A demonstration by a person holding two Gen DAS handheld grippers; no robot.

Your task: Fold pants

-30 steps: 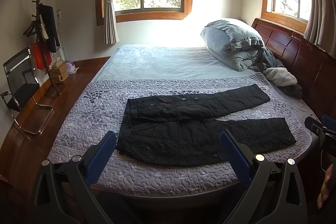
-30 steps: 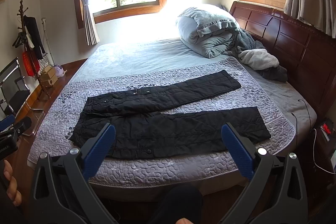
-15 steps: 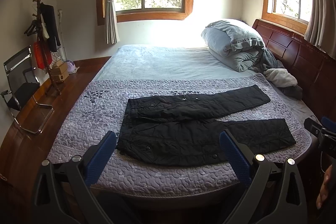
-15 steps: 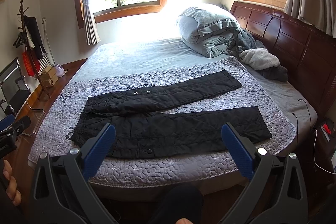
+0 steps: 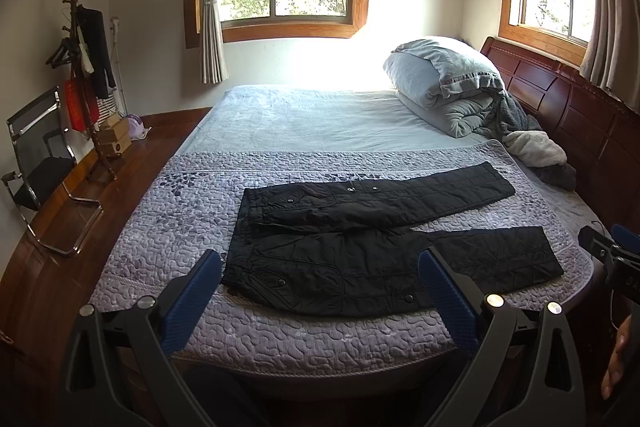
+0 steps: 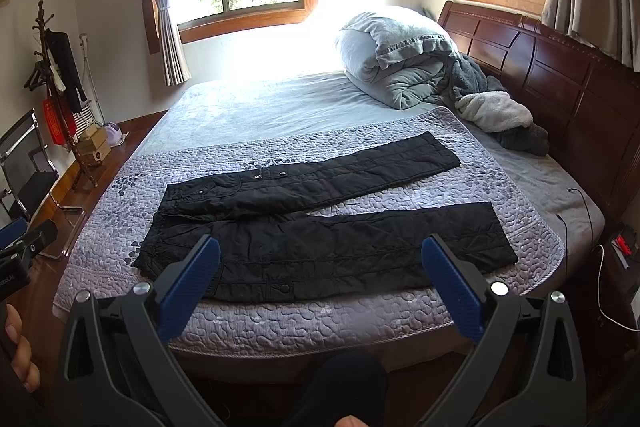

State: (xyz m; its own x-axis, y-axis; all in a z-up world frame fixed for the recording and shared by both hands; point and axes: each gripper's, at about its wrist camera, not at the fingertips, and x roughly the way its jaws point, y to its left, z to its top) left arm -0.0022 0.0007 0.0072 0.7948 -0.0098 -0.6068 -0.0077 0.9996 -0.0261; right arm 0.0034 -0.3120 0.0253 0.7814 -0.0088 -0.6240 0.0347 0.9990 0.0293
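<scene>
A pair of black quilted pants (image 5: 372,239) lies flat on a purple quilted cover (image 5: 172,211) at the near end of a bed (image 5: 304,119), in the middle of both views. The waist is toward the left of the frame and the two legs run to the right, spread apart in a narrow V. The far leg points to the upper right and the near leg lies almost along the front edge of the cover. Small snap buttons show on the pockets.

The left gripper (image 5: 320,291) is held in front of the bed, above its near edge, and its blue-padded fingers (image 5: 192,299) stand wide apart, with nothing between them. The right gripper (image 6: 320,287) is in the same posture in its own view: its fingers (image 6: 188,287) are spread wide and hold nothing. Neither gripper touches the pants.

In the upper right of the frame a folded grey duvet (image 5: 444,87) rests near the dark wooden headboard (image 5: 580,115), with a heap of grey and white clothes (image 5: 536,147) just beside it. At the left edge stand a coat rack (image 5: 80,67) and a black chair (image 5: 36,163) on the wooden floor. A hand (image 6: 18,351) shows at the lower left of the right wrist view.
</scene>
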